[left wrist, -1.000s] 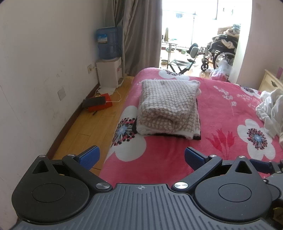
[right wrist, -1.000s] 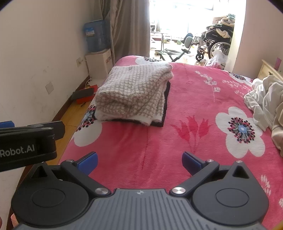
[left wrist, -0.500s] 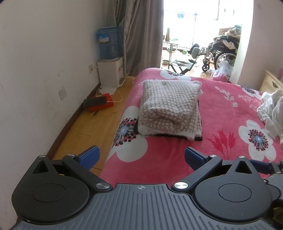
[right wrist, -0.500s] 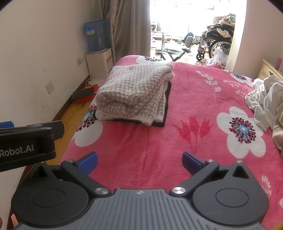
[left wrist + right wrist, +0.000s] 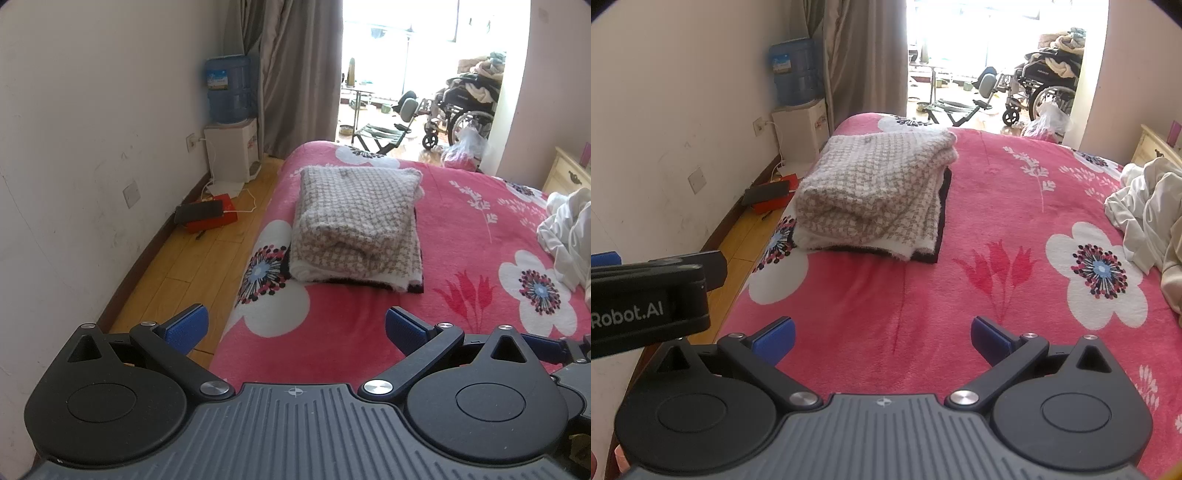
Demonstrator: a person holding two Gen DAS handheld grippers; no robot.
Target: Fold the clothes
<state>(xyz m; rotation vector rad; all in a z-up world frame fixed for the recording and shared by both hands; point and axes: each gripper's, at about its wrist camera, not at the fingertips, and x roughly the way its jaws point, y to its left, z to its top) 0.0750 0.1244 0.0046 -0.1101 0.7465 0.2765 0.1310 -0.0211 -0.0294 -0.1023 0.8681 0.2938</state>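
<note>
Both the left gripper (image 5: 294, 328) and the right gripper (image 5: 882, 334) hang spread and empty over the near bed (image 5: 960, 295), likely because the folded sweater (image 5: 875, 188) already sits finished at the far left, while white clothes (image 5: 1148, 218) wait crumpled at the right

A folded houndstooth knit garment (image 5: 356, 218), beige and white, lies as a thick rectangular bundle near the left edge of the pink floral bed cover. Its top layer is doubled over, with a rounded fold facing the cameras and a white fleecy underside showing at the near edge. It sits stacked on a folded black garment (image 5: 943, 206), of which only a thin dark border peeks out along the near and right sides. At the bed's far right lies a crumpled, unfolded heap of cream-white clothes (image 5: 1148, 218).
</note>
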